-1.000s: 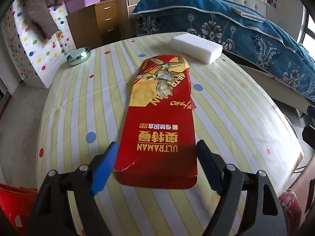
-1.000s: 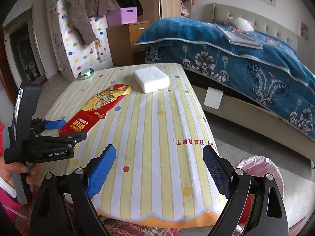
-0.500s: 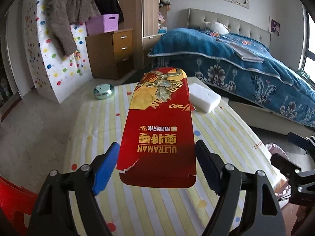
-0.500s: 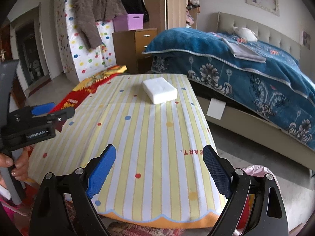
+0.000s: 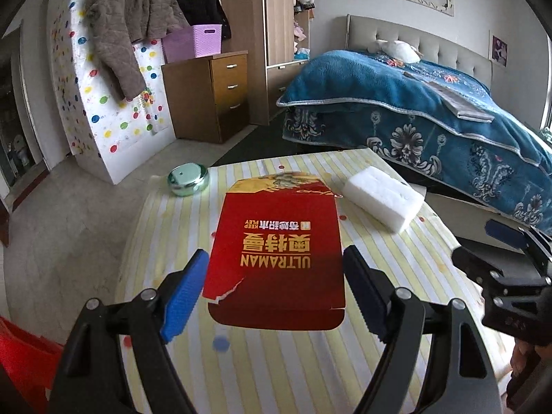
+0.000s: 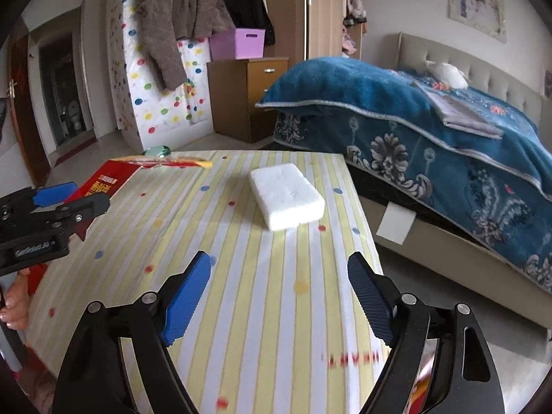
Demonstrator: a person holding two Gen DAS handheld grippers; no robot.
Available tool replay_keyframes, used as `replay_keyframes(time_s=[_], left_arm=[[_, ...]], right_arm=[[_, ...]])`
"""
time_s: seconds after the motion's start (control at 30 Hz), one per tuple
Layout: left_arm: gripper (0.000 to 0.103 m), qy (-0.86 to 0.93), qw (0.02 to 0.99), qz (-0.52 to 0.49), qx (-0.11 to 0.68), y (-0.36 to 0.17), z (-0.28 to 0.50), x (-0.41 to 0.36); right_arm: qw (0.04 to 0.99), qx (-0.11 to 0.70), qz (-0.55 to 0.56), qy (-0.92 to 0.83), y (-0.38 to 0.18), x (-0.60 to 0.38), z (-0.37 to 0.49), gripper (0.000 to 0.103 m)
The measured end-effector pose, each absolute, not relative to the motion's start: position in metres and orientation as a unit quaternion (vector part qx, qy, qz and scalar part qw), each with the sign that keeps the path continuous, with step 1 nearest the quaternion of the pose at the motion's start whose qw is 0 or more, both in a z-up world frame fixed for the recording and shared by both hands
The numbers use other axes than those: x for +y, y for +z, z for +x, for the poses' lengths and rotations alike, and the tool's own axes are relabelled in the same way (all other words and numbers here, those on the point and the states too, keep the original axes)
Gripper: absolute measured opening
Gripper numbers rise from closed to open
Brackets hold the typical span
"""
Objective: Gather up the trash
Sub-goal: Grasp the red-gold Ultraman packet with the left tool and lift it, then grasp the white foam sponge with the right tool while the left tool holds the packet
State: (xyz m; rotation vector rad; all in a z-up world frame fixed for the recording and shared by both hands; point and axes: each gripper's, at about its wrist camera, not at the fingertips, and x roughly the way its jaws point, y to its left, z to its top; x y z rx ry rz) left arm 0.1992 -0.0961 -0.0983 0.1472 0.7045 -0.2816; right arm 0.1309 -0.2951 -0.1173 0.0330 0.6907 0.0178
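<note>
L gripper [image 5: 276,288] holds flat red-and-gold cardboard package w/ "ULTRAMAN" print [image 5: 276,252]: jaws spread wide, pads pressed on its two long edges. Package raised off the bench [image 5: 396,269], far end tilted up, torn corner on near left edge. Bench covered w/ yellow-and-white striped, dotted cloth. White rectangular foam block [image 6: 286,200] lies flat on bench toward far right side, apart from package. Small round green metal tin [image 5: 188,179] sits at far left corner. R gripper [image 6: 279,293] hovers over near end of bench, jaws wide but closing, nothing btwn them. Blue floral-quilted bed [image 6: 431,127] beside bench on right. Part of a hand [image 6: 13,300] visible at left edge of right-wrist view.
</note>
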Motion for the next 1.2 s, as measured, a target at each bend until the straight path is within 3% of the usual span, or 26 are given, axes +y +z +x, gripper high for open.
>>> replay_keyframes(time_s=[0.17, 0.6, 0.7, 0.73, 1.2], left_arm=[[0.077, -0.135, 0.927, 0.083, 0.341, -0.11, 0.231, -0.113], [0.077, -0.114, 0.919, 0.091, 0.365, -0.143, 0.292, -0.138], [0.078, -0.115, 0.917, 0.086, 0.371, -0.145, 0.29, -0.137], [0.078, -0.115, 0.917, 0.086, 0.371, -0.144, 0.288, -0.137], [0.078, -0.16, 0.914, 0.064, 0.367, -0.119, 0.179, -0.13]], right_arm=[[0.934, 0.358, 0.006, 0.016, -0.123, -0.3, 0.173, 0.087], [0.904, 0.426, -0.018, 0.036, -0.152, -0.308, 0.254, 0.089], [0.906, 0.422, -0.012, 0.046, -0.153, -0.309, 0.253, 0.082], [0.908, 0.416, -0.015, 0.042, -0.151, -0.309, 0.249, 0.067], [0.911, 0.405, 0.062, 0.039, -0.137, -0.313, 0.12, 0.064]])
